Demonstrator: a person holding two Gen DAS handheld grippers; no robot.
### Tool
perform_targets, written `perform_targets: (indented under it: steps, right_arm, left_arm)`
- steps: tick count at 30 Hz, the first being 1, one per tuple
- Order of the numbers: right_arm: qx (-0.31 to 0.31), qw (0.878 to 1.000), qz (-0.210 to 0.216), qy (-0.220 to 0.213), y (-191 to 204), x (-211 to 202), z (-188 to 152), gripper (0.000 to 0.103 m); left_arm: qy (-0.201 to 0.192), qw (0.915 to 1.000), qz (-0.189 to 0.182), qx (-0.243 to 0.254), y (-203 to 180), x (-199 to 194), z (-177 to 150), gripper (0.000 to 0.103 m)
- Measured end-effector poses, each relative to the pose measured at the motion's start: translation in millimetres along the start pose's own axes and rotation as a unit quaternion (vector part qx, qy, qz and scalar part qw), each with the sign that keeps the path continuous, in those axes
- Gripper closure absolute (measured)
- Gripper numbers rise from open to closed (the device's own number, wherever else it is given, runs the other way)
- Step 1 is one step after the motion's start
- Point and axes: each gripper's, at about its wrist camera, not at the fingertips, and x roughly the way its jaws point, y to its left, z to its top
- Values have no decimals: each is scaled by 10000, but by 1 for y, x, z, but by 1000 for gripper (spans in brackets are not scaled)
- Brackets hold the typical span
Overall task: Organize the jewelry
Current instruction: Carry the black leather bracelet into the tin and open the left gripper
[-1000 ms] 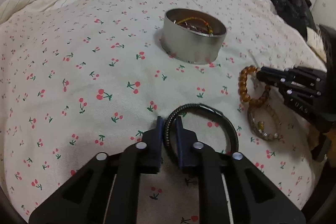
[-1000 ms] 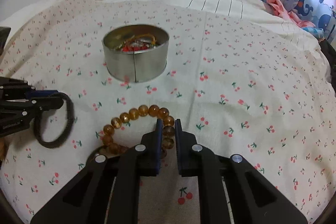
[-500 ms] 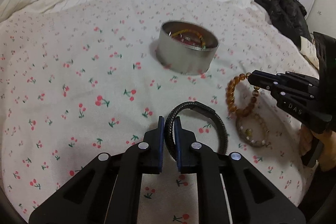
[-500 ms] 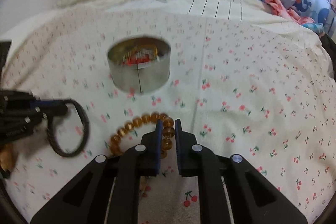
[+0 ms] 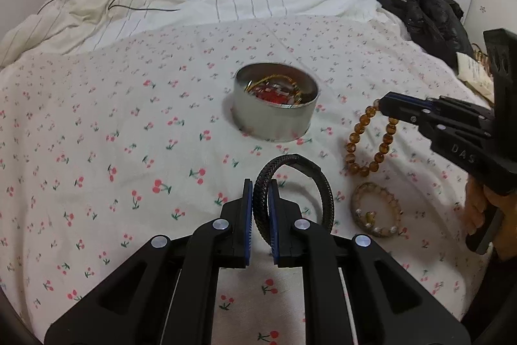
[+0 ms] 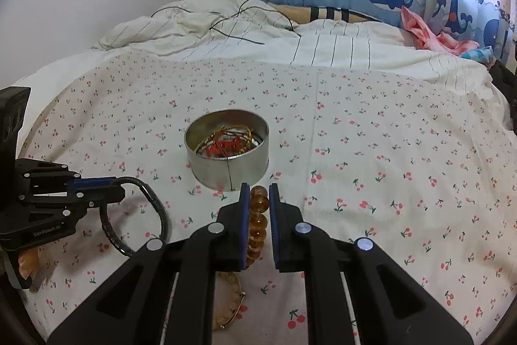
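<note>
Cotton bedspread (image 5: 97,151): white with red cherries, it covered the bed.
Tin (image 5: 274,112): round and silver, it stood mid-bed with gold and red jewelry inside.
Left gripper (image 5: 259,209): its jaws pinched the black braided bracelet (image 5: 310,180), raised off the bedspread.
Right gripper (image 6: 259,206): its jaws pinched the amber bead bracelet (image 6: 258,215), which hung just right of the tin.
Pale bead bracelet (image 5: 376,212): it lay flat below the amber 1.

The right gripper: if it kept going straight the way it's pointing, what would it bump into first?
Probably the metal tin. The right gripper, shut on the amber bead bracelet, points at it; only cherry-print bedsheet lies between, though depth is unclear.
</note>
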Motion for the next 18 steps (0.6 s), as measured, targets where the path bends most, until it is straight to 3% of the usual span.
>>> perform_targets:
  steps: [18]
  right_arm:
    - [201,9991,100,-359,-11,-18,10,91]
  left_arm:
    - [-438,9957,388,715,-42,-10,44,95]
